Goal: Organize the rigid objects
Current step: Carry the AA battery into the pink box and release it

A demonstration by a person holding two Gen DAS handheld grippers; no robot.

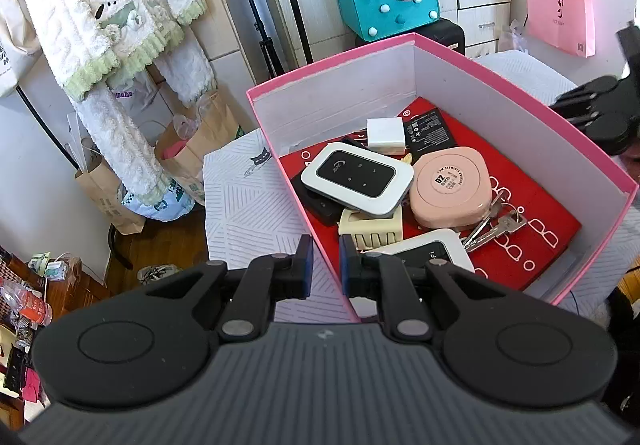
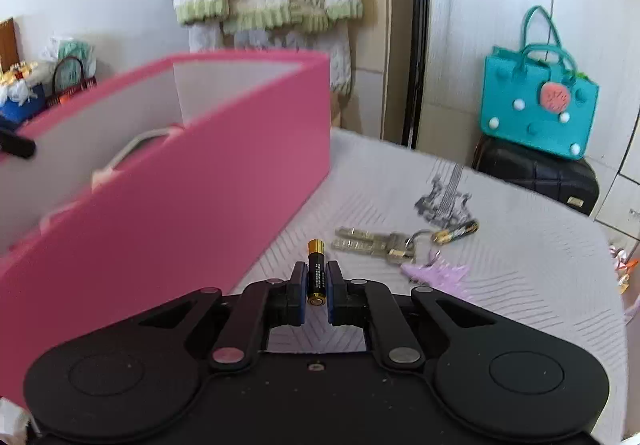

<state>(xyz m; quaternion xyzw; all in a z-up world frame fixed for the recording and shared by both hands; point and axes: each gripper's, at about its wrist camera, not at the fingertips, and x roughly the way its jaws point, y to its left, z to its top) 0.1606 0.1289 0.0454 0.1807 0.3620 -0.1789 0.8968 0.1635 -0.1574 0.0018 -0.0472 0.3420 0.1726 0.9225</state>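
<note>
A pink box (image 1: 520, 93) on the table holds a white pocket router (image 1: 356, 177), a pink compact (image 1: 450, 187), a white charger (image 1: 386, 135), a cream hair clip (image 1: 370, 231), keys (image 1: 494, 227) and a second white device (image 1: 434, 249). My left gripper (image 1: 326, 267) straddles the box's near wall, one finger each side, with a small gap to it. My right gripper (image 2: 316, 287) is shut on a black and gold battery (image 2: 316, 271), just right of the box's pink outer wall (image 2: 180, 205). A key bunch (image 2: 376, 243) and another battery (image 2: 460, 231) lie on the table beyond.
A patterned white tablecloth (image 2: 520, 265) covers the table. A purple star-shaped item (image 2: 436, 273) lies by the keys. A teal bag (image 2: 540, 101) sits on a black case behind the table. White clothes (image 1: 104, 13) and paper bags (image 1: 192, 149) are at the left.
</note>
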